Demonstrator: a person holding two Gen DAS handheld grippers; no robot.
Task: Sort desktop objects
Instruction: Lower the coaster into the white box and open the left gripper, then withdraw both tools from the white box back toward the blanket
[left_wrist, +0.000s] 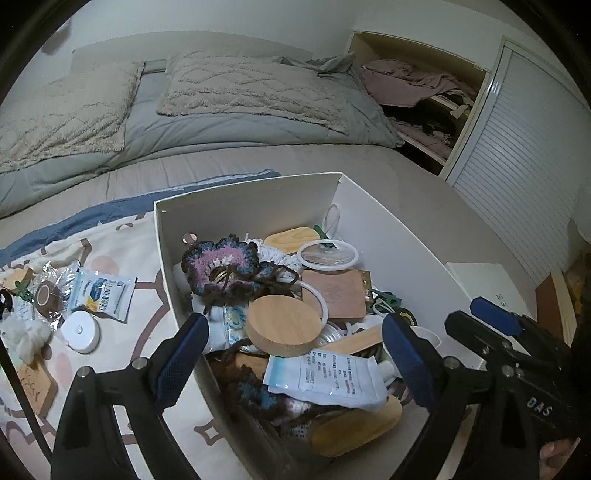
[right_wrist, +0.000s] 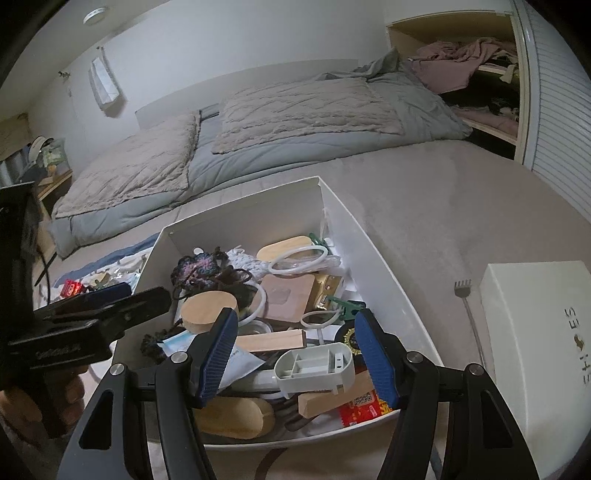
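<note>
The left gripper (left_wrist: 295, 354) is held over the near left wall of the white cardboard box (left_wrist: 391, 236), with its jaws spread wide and nothing pinched between them. The left blue pad (left_wrist: 181, 354) is seen outside that wall; the right pad is seen over the box contents. Directly between and ahead of the pads, a round wooden lid (left_wrist: 282, 325) is seen resting tilted on the pile. Just beyond it a crocheted purple-and-blue piece (left_wrist: 221, 266) is noted, and further ahead a white ring (left_wrist: 328, 254) and a pinkish square coaster (left_wrist: 334, 295). Below the lid a white printed sachet (left_wrist: 325, 380) is seen lying on the heap.

To the left of the left gripper, outside the box, a round white tape measure (left_wrist: 80, 331), a blue-and-white sachet (left_wrist: 101, 293) and a brown tape roll (left_wrist: 48, 297) are seen lying on a patterned cloth (left_wrist: 122, 332).

The right gripper (right_wrist: 297, 360) is held over the near end of the same box, jaws partly spread and pressing on nothing. Between its pads, lower in the box, a grey-white plastic holder (right_wrist: 314, 367) is seen. A wooden block (right_wrist: 269, 341) lies just ahead, and an oval wooden lid (right_wrist: 236, 417) is seen near its left finger. To its right, outside the box, a white shoe box (right_wrist: 535, 332) and a back scratcher (right_wrist: 467, 306) are noted.
</note>
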